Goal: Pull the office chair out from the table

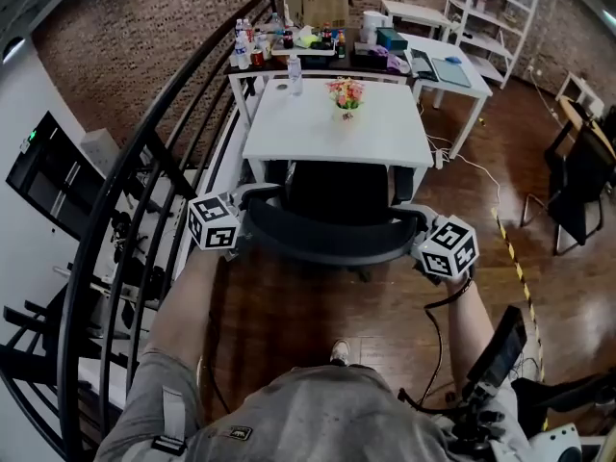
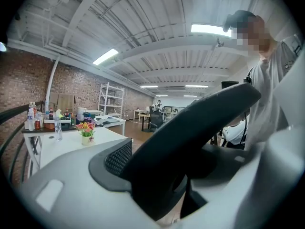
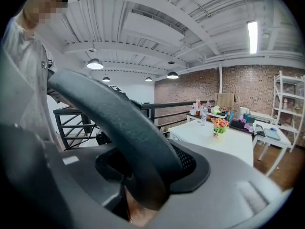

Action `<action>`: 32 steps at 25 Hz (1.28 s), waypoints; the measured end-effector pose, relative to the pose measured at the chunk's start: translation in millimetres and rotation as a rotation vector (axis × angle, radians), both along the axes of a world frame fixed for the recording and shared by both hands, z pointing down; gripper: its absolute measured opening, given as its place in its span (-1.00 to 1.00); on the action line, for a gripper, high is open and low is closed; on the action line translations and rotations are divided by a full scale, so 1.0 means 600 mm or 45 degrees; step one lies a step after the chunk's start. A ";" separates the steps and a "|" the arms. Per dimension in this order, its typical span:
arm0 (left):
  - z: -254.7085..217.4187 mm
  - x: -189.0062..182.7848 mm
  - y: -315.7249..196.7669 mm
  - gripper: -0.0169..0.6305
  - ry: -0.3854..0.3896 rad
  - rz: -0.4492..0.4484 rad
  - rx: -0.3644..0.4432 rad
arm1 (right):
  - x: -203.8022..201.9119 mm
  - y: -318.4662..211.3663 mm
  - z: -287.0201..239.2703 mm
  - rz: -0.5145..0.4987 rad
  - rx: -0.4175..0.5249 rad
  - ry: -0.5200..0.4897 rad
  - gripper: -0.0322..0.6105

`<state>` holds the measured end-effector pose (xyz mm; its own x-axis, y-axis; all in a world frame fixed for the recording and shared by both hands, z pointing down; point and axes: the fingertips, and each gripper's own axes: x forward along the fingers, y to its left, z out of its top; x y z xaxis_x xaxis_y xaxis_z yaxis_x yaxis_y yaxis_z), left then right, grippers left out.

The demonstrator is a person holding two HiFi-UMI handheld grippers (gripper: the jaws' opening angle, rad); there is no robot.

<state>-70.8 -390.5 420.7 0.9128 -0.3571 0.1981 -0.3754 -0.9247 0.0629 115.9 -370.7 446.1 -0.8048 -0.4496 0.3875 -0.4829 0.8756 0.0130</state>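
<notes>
**Tally around the white table**

One white table serves as the landmark.

- **On it:** one flower pot and one water bottle.
- **At its near edge:** one office chair.
- **At that chair's backrest:** two grippers, the left gripper and the right gripper, each with one marker cube.
- **Past its far edge:**
  - Three more tables: a cluttered table, a tray table and a small table farthest back.
  - One cardboard box.
  - A cluster of bottles, too crowded to count.
- **To its right:** one shelf unit at the back and one black chair nearer.
- **To its left:** one black railing.
</notes>
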 end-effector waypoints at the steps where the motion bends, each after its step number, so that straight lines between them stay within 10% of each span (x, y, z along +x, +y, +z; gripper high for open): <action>1: 0.002 0.008 0.007 -0.05 -0.011 0.021 -0.002 | 0.007 0.004 0.002 0.003 -0.002 0.006 -0.25; 32: -0.007 -0.058 0.264 -0.17 0.002 0.130 0.005 | -0.074 0.273 -0.009 -0.075 -0.036 0.042 -0.36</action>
